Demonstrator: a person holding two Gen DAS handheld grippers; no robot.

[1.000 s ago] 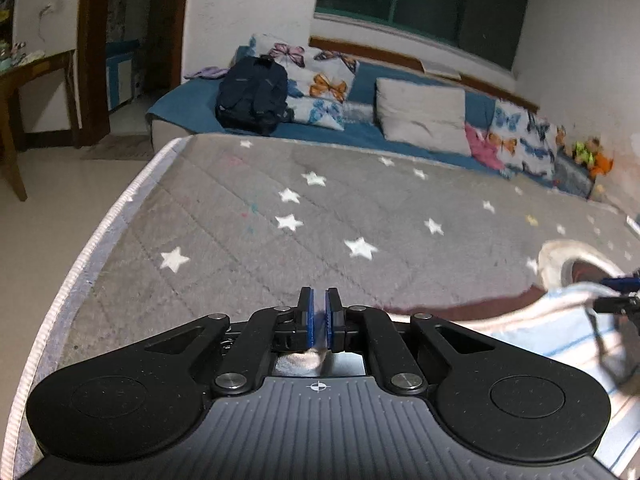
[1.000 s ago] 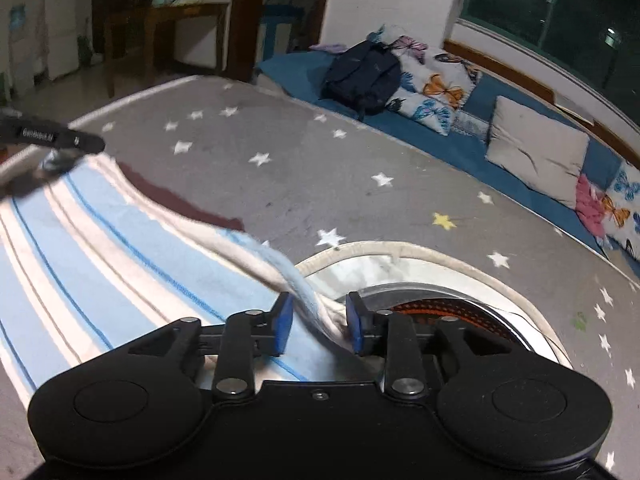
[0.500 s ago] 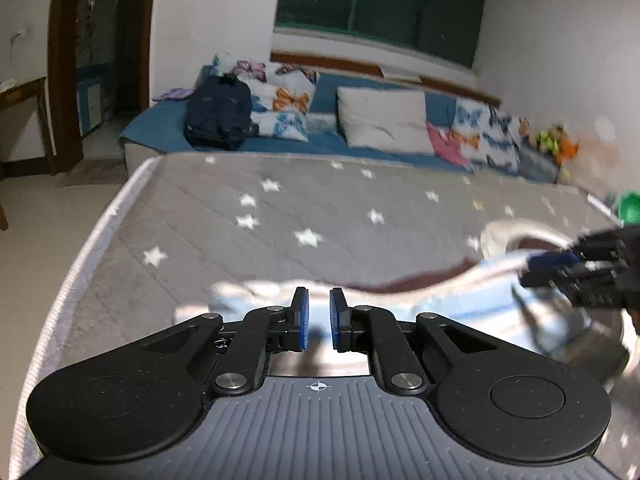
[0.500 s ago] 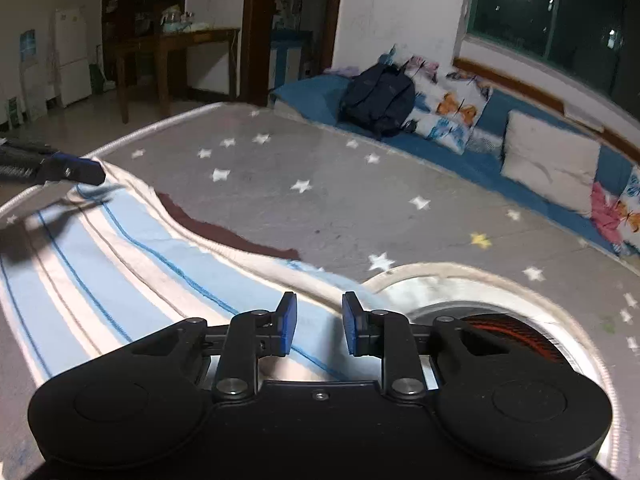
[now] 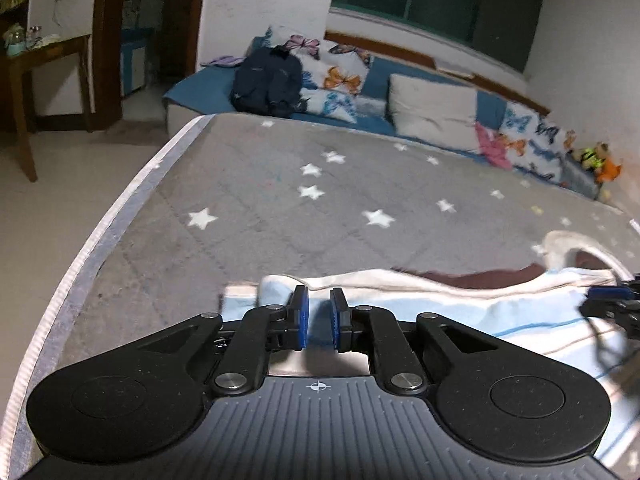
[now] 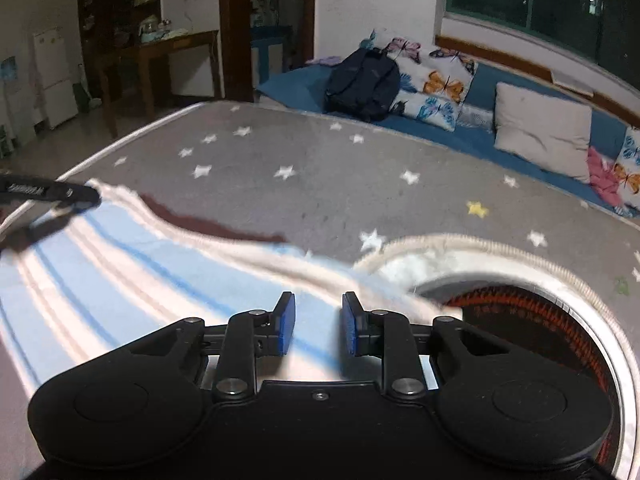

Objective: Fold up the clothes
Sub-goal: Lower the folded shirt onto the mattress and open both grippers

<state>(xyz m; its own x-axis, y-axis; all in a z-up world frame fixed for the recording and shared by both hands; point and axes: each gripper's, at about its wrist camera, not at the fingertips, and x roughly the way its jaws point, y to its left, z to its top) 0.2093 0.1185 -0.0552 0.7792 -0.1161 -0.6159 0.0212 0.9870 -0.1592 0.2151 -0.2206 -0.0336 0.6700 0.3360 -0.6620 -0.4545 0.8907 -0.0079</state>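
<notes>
A light blue and white striped cloth (image 5: 460,308) with a dark maroon edge lies spread on the grey star-patterned mattress (image 5: 280,220). My left gripper (image 5: 318,300) hovers over the cloth's left corner, its blue pads a little apart with nothing pressed between them. In the right wrist view the same cloth (image 6: 120,264) runs from left to centre. My right gripper (image 6: 318,308) stands open above its right end, and the striped fabric shows through the gap. Each view catches the other gripper at the frame's edge: the right gripper (image 5: 612,300) and the left gripper (image 6: 48,194).
A round white-rimmed thing (image 6: 500,252) with a dark, orange-patterned inside lies right of the cloth. The mattress edge (image 5: 100,240) drops to the floor on the left. Beyond it, a low blue couch holds a dark backpack (image 5: 268,80) and pillows (image 5: 432,112). A wooden table (image 5: 40,52) stands far left.
Both grippers have let go of the cloth edge that they pinched a second ago. Its edge now lies flat on the mattress, and both pairs of pads stand apart.
</notes>
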